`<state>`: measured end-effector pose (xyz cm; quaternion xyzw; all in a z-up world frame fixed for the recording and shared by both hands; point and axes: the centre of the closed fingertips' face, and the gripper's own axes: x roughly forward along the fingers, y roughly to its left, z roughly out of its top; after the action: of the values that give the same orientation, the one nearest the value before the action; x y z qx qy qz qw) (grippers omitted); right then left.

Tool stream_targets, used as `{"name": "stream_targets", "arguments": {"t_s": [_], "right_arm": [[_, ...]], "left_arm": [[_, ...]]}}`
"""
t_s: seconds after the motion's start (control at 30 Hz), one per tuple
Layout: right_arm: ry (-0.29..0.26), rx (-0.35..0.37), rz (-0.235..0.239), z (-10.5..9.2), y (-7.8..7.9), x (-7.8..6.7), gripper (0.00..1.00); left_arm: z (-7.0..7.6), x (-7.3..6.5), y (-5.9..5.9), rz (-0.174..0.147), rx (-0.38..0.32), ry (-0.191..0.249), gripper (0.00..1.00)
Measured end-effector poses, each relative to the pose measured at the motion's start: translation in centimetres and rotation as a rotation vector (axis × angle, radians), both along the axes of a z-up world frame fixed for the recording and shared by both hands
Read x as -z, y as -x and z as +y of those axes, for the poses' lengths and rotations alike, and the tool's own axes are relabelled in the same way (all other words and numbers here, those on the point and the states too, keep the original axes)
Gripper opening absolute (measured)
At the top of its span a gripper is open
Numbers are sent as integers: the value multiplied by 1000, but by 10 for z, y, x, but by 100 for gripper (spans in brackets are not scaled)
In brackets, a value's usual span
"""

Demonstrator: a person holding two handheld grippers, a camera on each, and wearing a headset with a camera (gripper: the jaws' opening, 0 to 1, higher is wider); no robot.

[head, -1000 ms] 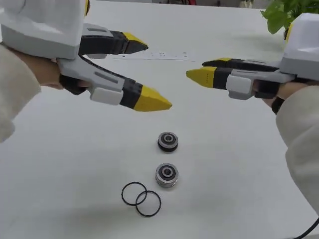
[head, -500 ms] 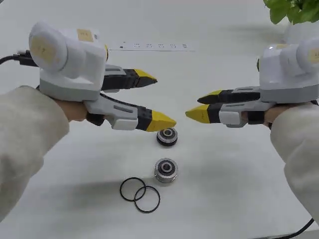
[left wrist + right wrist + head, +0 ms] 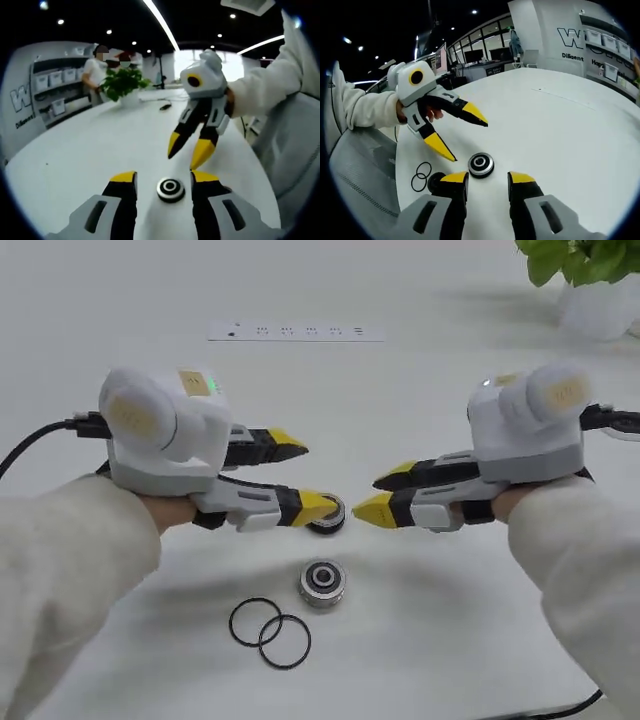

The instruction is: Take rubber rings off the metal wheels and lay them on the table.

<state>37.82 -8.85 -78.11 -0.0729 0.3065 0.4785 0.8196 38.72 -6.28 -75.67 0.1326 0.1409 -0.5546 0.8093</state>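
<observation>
Left tongs [image 3: 318, 477] have dropped, released, framing the black-rimmed wheel [image 3: 170, 189] | right tongs [image 3: 369, 495] lowered just beside it, released too | two rings [image 3: 270, 632] already off nearby, so the next strip looks imminent

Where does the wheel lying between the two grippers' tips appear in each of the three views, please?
Head view: the wheel sits at centre, between the left gripper and right gripper, partly behind a left jaw.
Left gripper view: low centre, between that view's own jaws.
Right gripper view: just below centre, ahead of its own jaws.
Shared landmark: the loose rings, below-left of it in the head and right gripper views.
</observation>
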Motion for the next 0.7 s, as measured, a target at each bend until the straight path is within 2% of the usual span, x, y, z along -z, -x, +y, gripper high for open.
{"name": "stream_targets", "arguments": {"t_s": [0.2, 0.27, 0.43, 0.57, 0.7], "right_arm": [[14, -12, 4, 8, 4, 7, 28], [26, -9, -1, 9, 4, 10, 28], [29, -11, 6, 11, 5, 13, 27], [33, -17, 10, 12, 5, 15, 27], [38, -25, 12, 14, 6, 17, 26]], "left_arm": [[-2, 9, 1, 0, -15, -14, 29], [-3, 16, 4, 10, -10, -35, 28], [-7, 24, 9, 18, 0, -56, 25], [-8, 29, 10, 33, -1, -61, 23], [-8, 29, 7, 51, -19, -47, 21]]}}
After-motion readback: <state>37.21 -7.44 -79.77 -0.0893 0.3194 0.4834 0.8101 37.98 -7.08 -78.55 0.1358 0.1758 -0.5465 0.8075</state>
